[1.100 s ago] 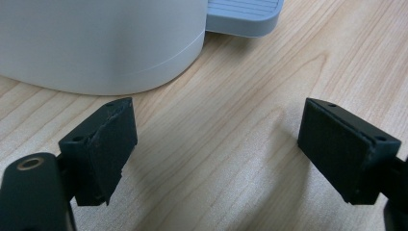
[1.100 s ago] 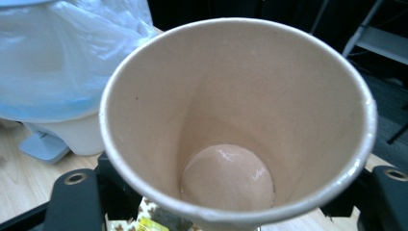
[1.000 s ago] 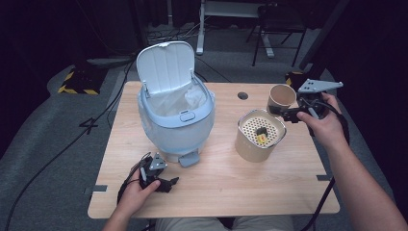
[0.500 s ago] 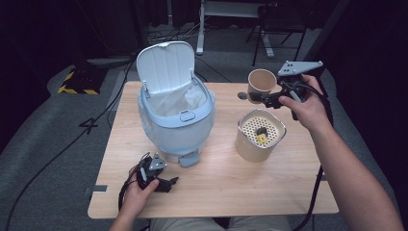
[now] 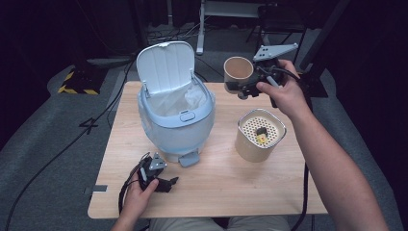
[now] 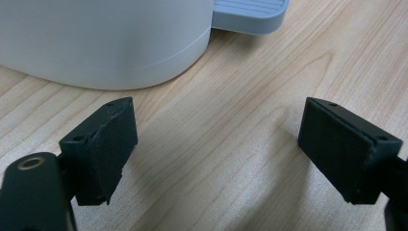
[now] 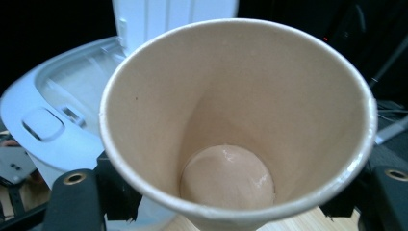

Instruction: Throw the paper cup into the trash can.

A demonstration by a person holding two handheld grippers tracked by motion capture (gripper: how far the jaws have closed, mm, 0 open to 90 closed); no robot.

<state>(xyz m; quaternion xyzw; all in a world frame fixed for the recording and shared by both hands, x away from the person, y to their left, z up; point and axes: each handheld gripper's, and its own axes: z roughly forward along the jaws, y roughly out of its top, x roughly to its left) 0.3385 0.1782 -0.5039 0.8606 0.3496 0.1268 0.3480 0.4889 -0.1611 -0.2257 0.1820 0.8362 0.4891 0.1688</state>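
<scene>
the paper cup (image 5: 238,70) is held in the right gripper (image 5: 246,87), jaws clamped on its lower body from both sides, mouth tipped toward the camera. it is carried in the air over the far edge of the wooden table (image 5: 216,187), just right of the pale blue pedal bin (image 5: 175,115) w/ its lid (image 5: 164,65) stood open, and beyond the perforated-top canister (image 5: 260,135), which sits on the table nearer and slightly right.

the left gripper (image 5: 161,183) is rested on the near left of the table, in front of the bin's pedal (image 5: 188,158), jaws spread wide w/ nothing between.

in the right gripper view the cup's (image 7: 235,120) bare inside is seen down to the bottom, w/ the bin rim (image 7: 53,110) and latch behind at left; the canister and the hands are given by the high view. in the left gripper view the bin's base (image 6: 106,43) and pedal (image 6: 250,14) are seen close up, w/ bare wood grain between the two black pads (image 6: 108,144).
</scene>
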